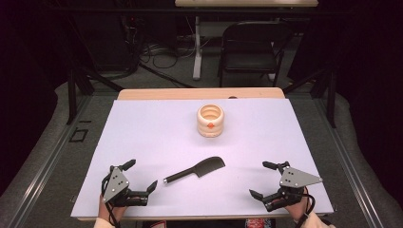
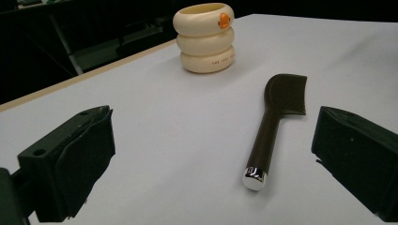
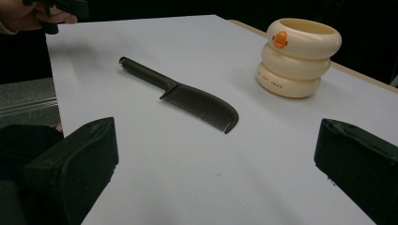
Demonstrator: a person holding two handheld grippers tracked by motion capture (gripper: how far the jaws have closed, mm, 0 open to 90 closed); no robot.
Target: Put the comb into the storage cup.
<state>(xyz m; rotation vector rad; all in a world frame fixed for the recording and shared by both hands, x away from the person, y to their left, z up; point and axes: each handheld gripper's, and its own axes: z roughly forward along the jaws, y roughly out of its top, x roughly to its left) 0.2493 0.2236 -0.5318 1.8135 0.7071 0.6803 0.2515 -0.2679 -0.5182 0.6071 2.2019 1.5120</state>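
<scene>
A dark comb (image 1: 196, 170) with a silver-capped handle lies flat on the white table (image 1: 157, 128), between the two grippers. Its teeth show in the right gripper view (image 3: 197, 104); the left gripper view shows the comb (image 2: 274, 126) handle-end first. A cream ringed cup (image 1: 210, 120) with an orange mark stands upright behind it, also seen as the cup (image 2: 205, 37) and the cup (image 3: 296, 56). My left gripper (image 1: 139, 176) rests open at the front left, its jaws empty. At the front right, my right gripper (image 1: 263, 179) stands open and holds nothing.
The white table sheet ends at a wooden edge (image 1: 199, 93) at the back. Beyond it stand a black folding chair (image 1: 252, 47), a table leg (image 1: 196, 47) and cables on the floor. A hand (image 3: 33, 14) with the other gripper shows at the far corner.
</scene>
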